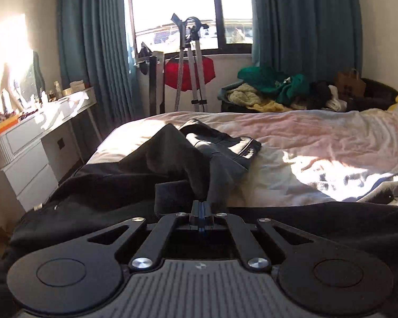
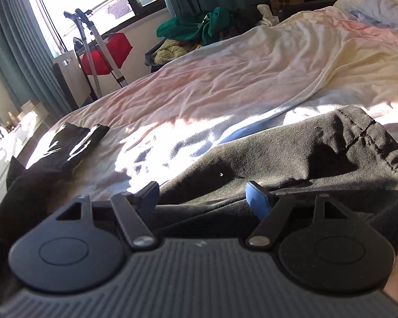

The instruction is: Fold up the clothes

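A dark garment (image 1: 172,156), black to charcoal like trousers, lies crumpled across the near side of the bed (image 1: 318,137). My left gripper (image 1: 200,206) is shut, its fingers pressed together on a fold of this cloth, which rises in a peak just ahead. In the right wrist view the charcoal twill of the garment (image 2: 291,153), with a stitched hem at the right, spreads in front of my right gripper (image 2: 203,198). That gripper is open, its blue-padded fingers (image 2: 257,201) set wide apart with cloth lying between them. The black far end of the garment (image 2: 71,143) lies to the left.
The bed has a wrinkled pink and cream sheet (image 2: 238,79) with a sunlit patch. A white dresser (image 1: 34,145) stands left of it. Beyond the bed are a heap of green and yellow clothes (image 1: 270,87), a red bag (image 1: 189,71), a metal stand (image 1: 196,61) and a paper bag (image 1: 350,83).
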`<action>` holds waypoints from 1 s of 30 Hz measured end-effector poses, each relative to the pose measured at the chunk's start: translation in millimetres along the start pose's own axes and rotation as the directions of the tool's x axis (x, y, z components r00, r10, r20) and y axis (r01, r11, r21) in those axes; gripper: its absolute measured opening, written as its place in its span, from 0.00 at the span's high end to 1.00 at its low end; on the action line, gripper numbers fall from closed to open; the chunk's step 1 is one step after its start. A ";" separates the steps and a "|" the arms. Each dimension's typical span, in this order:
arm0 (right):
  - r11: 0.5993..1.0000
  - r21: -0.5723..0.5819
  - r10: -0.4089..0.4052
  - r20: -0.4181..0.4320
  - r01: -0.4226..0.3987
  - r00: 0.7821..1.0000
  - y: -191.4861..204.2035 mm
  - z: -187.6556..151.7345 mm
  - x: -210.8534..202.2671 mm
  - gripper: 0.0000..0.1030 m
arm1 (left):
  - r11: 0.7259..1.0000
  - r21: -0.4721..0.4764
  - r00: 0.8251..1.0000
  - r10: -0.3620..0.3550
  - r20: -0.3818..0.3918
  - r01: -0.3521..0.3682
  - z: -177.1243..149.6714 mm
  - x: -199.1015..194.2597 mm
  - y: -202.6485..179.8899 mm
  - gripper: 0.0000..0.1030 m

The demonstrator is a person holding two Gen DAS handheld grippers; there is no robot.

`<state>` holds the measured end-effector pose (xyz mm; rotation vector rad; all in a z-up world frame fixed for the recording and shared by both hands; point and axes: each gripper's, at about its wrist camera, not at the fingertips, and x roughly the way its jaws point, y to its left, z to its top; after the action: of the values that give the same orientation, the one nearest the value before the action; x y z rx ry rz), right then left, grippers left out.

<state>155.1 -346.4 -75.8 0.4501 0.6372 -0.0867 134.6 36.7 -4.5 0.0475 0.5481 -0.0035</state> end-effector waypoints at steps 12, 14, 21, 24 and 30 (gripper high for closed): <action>0.914 0.196 0.378 -0.102 -0.354 0.920 21.5 -30.1 10.0 0.33 | 0.946 -0.324 0.999 -0.001 0.038 0.014 -21.2 -10.9 59.6 1.00; 0.916 0.208 0.372 -0.125 -0.342 0.920 31.8 -25.0 26.4 0.35 | 0.937 -0.348 0.999 -0.023 0.043 0.037 -20.5 -5.3 64.0 1.00; 0.895 0.195 0.431 -0.156 -0.400 0.889 108.5 7.3 134.1 0.35 | 0.927 -0.363 0.996 -0.085 0.039 0.093 -27.0 27.8 68.8 0.98; 0.902 0.191 0.415 -0.145 -0.387 0.898 144.3 17.1 182.4 0.35 | 0.929 -0.359 0.996 -0.074 0.049 0.087 -33.3 40.0 75.0 0.98; 0.944 0.128 0.319 -0.108 -0.305 0.942 204.8 33.5 254.4 0.68 | 0.915 -0.393 0.996 -0.085 0.040 0.094 -40.1 71.9 91.3 0.98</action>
<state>422.0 -161.7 -125.0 0.6626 0.6811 0.2117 176.5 130.5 -72.0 -0.3733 0.5198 0.0176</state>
